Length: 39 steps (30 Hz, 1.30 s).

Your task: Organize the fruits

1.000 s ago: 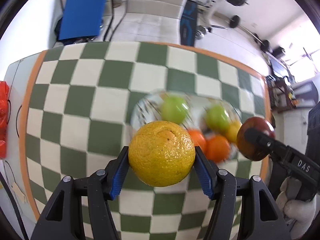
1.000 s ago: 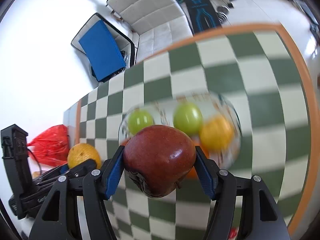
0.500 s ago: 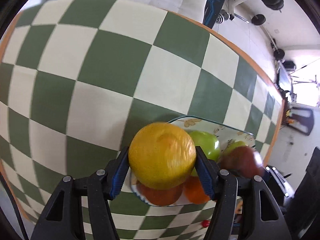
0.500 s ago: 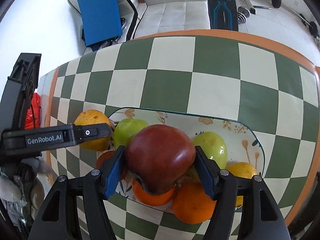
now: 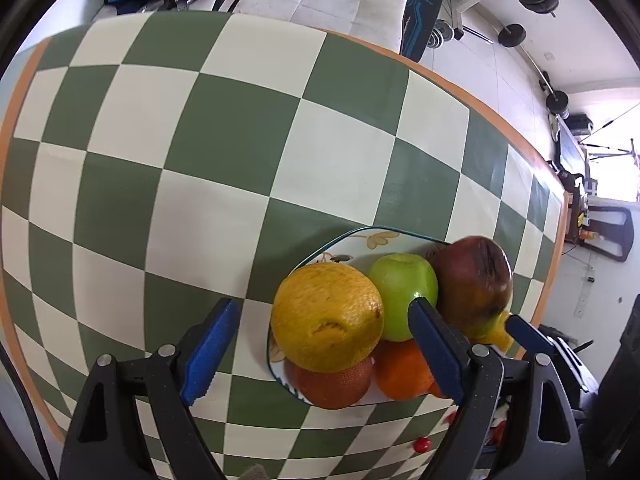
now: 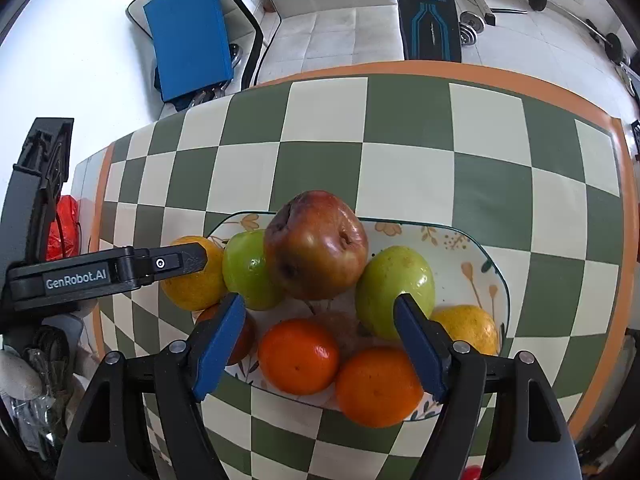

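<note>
In the left wrist view, the left gripper (image 5: 322,346) has its jaws wide apart, and the yellow orange (image 5: 327,317) sits between them on top of the pile in the plate (image 5: 382,237), over a darker orange (image 5: 331,381) and beside a green apple (image 5: 403,292); it looks free of both blue pads, though the near side is hard to judge. The red apple (image 5: 472,282) rests at the far side of the pile. To do this step well, I think the left gripper should draw straight back and a little up, so a pad does not roll the top fruit. The plate is near the orange border of the worktop (image 5: 200,160) on the right, while to the left and ahead there is much open checkered surface. In the right wrist view, the right gripper (image 6: 318,344) also has wide jaws and holds nothing; the red apple (image 6: 316,245) lies ahead of them on two green apples (image 6: 394,295). It sits high and may roll, so this gripper should retreat slowly too. The left gripper (image 6: 168,264) is close at the plate's left end, so both have little room there.
</note>
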{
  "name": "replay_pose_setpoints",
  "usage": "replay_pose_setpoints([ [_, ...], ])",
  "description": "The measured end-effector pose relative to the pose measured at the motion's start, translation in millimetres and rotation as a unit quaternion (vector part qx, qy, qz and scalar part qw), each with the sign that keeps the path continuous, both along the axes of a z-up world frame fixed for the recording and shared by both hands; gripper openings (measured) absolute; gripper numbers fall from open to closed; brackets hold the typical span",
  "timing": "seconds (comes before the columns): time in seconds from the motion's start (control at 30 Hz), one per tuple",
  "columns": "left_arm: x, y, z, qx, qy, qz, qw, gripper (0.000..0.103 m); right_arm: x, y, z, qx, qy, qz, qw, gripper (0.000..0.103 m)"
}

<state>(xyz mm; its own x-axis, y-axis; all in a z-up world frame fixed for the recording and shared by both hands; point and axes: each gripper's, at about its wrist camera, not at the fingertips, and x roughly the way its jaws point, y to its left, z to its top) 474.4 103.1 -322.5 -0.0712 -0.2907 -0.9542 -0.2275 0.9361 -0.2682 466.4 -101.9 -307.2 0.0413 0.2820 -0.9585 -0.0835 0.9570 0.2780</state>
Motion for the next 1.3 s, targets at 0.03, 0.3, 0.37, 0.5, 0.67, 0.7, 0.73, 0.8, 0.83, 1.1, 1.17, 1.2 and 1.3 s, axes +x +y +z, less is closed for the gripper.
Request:
replay_pose_setpoints([
  [0.03,-1.3,-0.6,1.5,0.004,-0.002,-0.003,1.0,0.087,-1.8,-1.7,2.4,0.001,-0.001,-0.003,1.0,0.079],
  [0.3,-17.9,-12.4,38.5,0.09,-0.073,-0.031,0.9928,0.087,-16.6,-24.4,32.7,-0.011,-0.036,-0.029,0.999,0.083],
  [0.37,-26.8,-17.0,52.4,0.124,-0.098,-0.039,0.9866,0.087,-23.9,-30.2,40.7,-0.039,-0.051,-0.035,0.997,0.094],
  [0.5,-53.0,-26.0,71.5,0.157,-0.131,-0.053,0.9775,0.087,-47.3,-38.7,50.1,-0.106,-0.074,-0.034,0.991,0.095],
  [0.67,-83.0,-38.3,83.9,0.158,-0.15,-0.061,0.974,0.087,-81.4,-47.6,60.5,-0.126,-0.09,-0.041,0.987,0.096],
  [0.7,-89.9,-41.1,86.8,0.156,-0.154,-0.061,0.9736,0.087,-88.3,-49.1,63.8,-0.128,-0.094,-0.044,0.986,0.096],
  [0.73,-94.8,-43.8,89.6,0.154,-0.158,-0.063,0.9734,0.087,-95.5,-51.4,68.5,-0.128,-0.098,-0.047,0.986,0.096],
  [0.8,-106.1,-48.5,97.6,0.148,-0.166,-0.065,0.9728,0.087,-106.9,-53.0,76.3,-0.13,-0.107,-0.05,0.984,0.096],
  [0.83,-111.5,-51.3,102.0,0.147,-0.17,-0.067,0.9721,0.087,-112.1,-53.6,80.6,-0.131,-0.112,-0.052,0.984,0.096],
  [1.1,-156.9,-64.6,144.5,0.151,-0.221,-0.072,0.9608,0.087,-159.7,-56.7,123.9,-0.139,-0.155,-0.055,0.977,0.096],
  [1.17,-166.7,-66.0,154.6,0.151,-0.232,-0.073,0.9581,0.087,-170.2,-58.3,134.3,-0.135,-0.163,-0.056,0.976,0.096],
  [1.2,-174.2,-67.2,162.1,0.151,-0.241,-0.074,0.9558,0.087,-175.1,-59.1,139.9,-0.132,-0.167,-0.058,0.975,0.096],
  [1.3,-190.2,-69.6,178.7,0.154,-0.258,-0.076,0.9508,0.087,-191.3,-60.8,160.4,-0.129,-0.183,-0.061,0.973,0.096],
])
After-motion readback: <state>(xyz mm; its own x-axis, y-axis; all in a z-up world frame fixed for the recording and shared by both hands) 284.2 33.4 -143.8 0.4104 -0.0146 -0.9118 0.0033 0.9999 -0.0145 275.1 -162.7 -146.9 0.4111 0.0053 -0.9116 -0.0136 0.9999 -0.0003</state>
